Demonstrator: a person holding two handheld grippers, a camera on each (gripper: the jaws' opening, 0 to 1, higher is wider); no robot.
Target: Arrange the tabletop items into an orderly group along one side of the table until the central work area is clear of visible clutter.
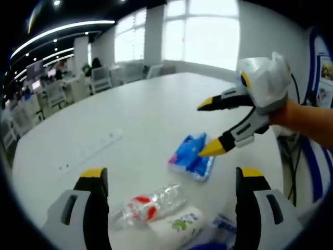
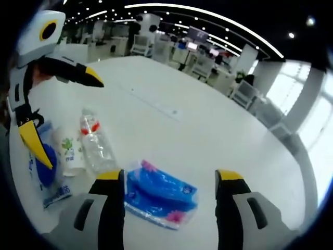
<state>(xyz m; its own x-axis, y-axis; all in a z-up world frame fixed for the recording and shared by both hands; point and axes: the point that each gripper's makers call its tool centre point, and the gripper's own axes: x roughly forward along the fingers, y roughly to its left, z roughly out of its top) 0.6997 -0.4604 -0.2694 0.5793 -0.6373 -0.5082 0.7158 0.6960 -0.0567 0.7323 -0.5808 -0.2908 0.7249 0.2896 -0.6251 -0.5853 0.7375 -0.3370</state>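
In the left gripper view, the left gripper (image 1: 171,179) stood open above one clear bottle with a red label (image 1: 147,204) and one white bottle with green print (image 1: 177,225); no writing was legible. The right gripper (image 1: 209,126), jaws apart, hovered at one blue tissue pack (image 1: 190,158) on the white table (image 1: 151,109).

In the right gripper view, the pack lay between the open jaws, the bottles left of it.

Right gripper (image 1: 208,127): enters at 3 o'clock, fingers (image 1: 212,149) spread above blue packet (image 1: 191,156).
Clear bottle (image 1: 148,204): lying on white table (image 1: 156,109), 6 o'clock.
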